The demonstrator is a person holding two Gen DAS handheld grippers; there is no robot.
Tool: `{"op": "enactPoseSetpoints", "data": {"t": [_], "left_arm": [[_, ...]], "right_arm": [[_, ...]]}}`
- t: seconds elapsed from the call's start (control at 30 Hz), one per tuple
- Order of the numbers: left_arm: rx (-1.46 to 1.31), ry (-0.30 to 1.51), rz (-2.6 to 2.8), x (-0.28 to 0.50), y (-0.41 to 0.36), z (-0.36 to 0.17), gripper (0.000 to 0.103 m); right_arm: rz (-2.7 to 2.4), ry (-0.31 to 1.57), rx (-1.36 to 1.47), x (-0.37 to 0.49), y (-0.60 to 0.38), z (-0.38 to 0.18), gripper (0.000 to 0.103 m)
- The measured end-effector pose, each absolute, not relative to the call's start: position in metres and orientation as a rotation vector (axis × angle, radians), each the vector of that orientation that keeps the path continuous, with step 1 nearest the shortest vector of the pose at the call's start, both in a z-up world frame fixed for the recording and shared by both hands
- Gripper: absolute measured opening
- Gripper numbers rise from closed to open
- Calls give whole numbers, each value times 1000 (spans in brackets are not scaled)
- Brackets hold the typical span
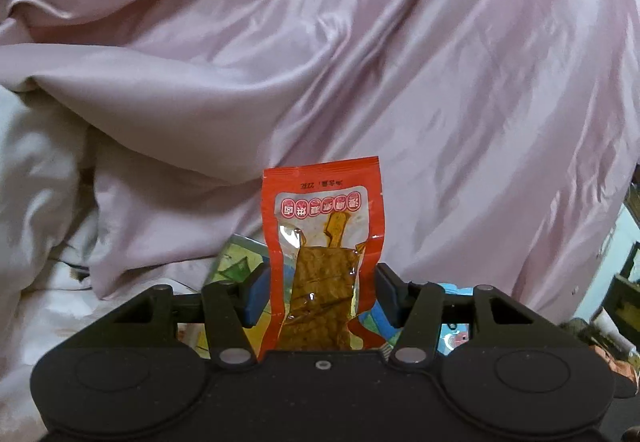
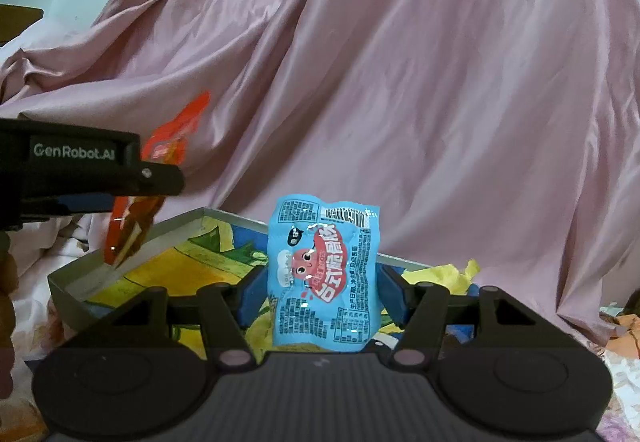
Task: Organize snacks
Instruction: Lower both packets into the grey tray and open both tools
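A red snack packet (image 1: 324, 254) is held upright between the pads of the left tongs (image 1: 322, 288); in the right wrist view it hangs over the left rim of a shallow tin box (image 2: 192, 220) with a cartoon-printed floor. A blue snack packet (image 2: 324, 274) is clamped in the right tongs (image 2: 320, 294) — above the box's near part — with pink bedding (image 2: 400, 82) heaped behind
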State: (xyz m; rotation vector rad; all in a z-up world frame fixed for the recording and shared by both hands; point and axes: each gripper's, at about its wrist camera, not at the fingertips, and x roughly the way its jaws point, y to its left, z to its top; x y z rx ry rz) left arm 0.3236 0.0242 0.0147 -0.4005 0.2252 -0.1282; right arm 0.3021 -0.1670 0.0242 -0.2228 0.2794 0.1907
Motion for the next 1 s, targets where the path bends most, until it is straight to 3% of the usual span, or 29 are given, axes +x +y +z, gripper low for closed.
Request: {"op": "enactPoseSetpoints", "data": {"t": [0.47,0.57,0.63,0.7,0.9,1.0], "left_arm": [[-358,348,-146,345,11,-5,61],[-369,370,-146,349,13,-6,68],[-382,365,-148,349,14,-5,81],[-385,356,-149,346,13,-4,88],[-387,345,-159,331,15,12,101],[-359,316,-158,315,15,28,102]], "right_arm": [[200,388,-168,326,-172,5,65],[199,402,-158,329,-173,3,66],[200,411,-150,331,-174,2,66],[203,412,-139,329,-176,1,73],[173,392,-138,319,-181,8,87],[156,359,-122,307,-186,20,94]]}}
